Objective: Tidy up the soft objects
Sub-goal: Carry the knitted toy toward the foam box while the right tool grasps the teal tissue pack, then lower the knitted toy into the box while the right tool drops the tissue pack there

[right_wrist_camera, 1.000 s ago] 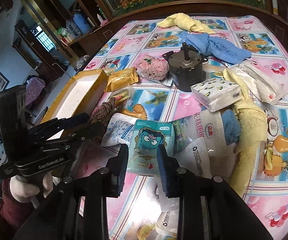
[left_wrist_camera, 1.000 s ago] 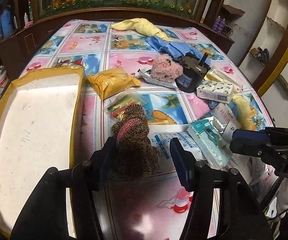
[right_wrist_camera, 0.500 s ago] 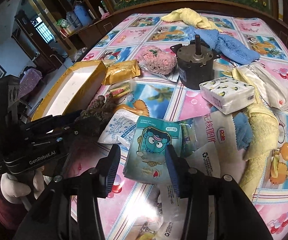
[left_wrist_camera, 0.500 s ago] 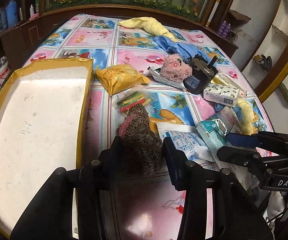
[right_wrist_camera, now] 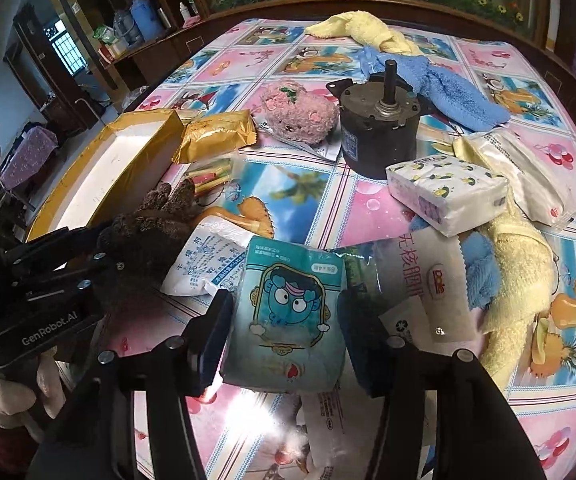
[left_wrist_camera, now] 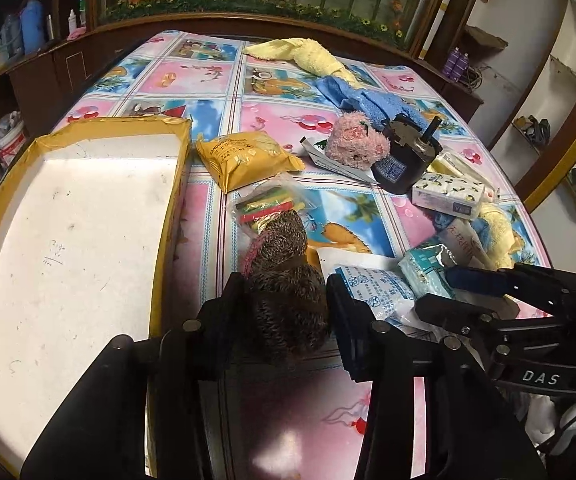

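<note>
Since the earlier frame the left gripper has clamped the brown knit glove at lower centre, ready to lift, while the right gripper has just widened, straddling the teal tissue pack without pressing it yet.
</note>
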The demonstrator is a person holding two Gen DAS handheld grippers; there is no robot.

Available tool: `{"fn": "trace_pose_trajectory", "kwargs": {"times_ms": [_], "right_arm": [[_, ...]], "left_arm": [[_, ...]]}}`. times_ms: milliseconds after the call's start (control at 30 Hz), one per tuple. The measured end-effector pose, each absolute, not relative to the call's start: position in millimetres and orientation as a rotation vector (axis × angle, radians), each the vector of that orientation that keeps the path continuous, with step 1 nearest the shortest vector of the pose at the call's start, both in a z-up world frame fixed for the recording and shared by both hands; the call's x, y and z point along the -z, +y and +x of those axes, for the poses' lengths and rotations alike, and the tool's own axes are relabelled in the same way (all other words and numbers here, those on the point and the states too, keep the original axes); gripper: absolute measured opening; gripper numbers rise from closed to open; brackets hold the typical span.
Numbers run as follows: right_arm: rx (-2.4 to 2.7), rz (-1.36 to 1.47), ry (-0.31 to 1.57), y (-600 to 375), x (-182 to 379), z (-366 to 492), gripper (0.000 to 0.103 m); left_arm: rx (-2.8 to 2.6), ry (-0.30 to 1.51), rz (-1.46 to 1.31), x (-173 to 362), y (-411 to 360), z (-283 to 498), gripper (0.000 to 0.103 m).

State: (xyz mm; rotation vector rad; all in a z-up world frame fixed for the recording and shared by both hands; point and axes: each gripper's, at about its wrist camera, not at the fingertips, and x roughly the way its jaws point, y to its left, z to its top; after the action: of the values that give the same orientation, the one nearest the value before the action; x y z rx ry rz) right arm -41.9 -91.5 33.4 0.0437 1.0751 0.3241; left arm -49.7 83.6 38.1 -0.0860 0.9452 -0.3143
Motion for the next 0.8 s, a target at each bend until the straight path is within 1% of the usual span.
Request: {"fn": "trace_pose_trajectory", "kwargs": {"times_ms": [200, 267, 300, 367, 500, 533, 567, 633, 667, 733, 800], "right_arm": [[-0.349, 0.062, 1.117, -88.8, -24.1, -38.0, 0.055], [-0.352, 0.084, 1.117, -91.0, -22.7, -36.6, 0.048], [-0.352, 0.105, 1.115, -93.6, -24.0, -36.3, 0.046], [-0.368, 0.144, 1.107, -98.7, -29.1, -38.7, 0.037], [-0.374, 0.186, 1.070, -108.2, -42.7, -53.3, 0.033], [-0.380, 0.200, 1.059, -110.9, -46.6, -57.4, 0.025], [-0.394, 0.219, 1.048, -113.6, -51.7, -60.4, 0.019], [-0.415, 0.258, 1.026, -119.0, -60.7, -64.5, 0.017], [-0.427, 0.270, 1.009, -121.1, -66.2, -67.2, 0.008], [-0.413, 0.251, 0.990, -119.6, -74.7, -70.5, 0.007], [-0.387, 0.192, 0.969, -113.3, -79.3, -70.7, 0.009]], "left_arm": [[0.358, 0.892, -0.150, -60.9, 90.2, -74.5, 0.042], [0.365, 0.880, -0.167, -69.1, 94.3, -81.9, 0.042], [0.366, 0.873, -0.173, -73.1, 96.9, -85.8, 0.042], [0.371, 0.857, -0.193, -81.7, 103.2, -94.5, 0.042], [0.381, 0.828, -0.234, -94.8, 118.1, -110.8, 0.042], [0.383, 0.820, -0.243, -98.5, 121.8, -114.5, 0.042], [0.380, 0.811, -0.248, -102.3, 125.5, -117.6, 0.042], [0.372, 0.791, -0.254, -109.3, 134.1, -122.3, 0.042], [0.364, 0.782, -0.255, -112.4, 138.6, -123.9, 0.042], [0.343, 0.773, -0.258, -115.4, 147.3, -124.5, 0.042], [0.327, 0.771, -0.275, -115.0, 157.0, -125.3, 0.042]]}}
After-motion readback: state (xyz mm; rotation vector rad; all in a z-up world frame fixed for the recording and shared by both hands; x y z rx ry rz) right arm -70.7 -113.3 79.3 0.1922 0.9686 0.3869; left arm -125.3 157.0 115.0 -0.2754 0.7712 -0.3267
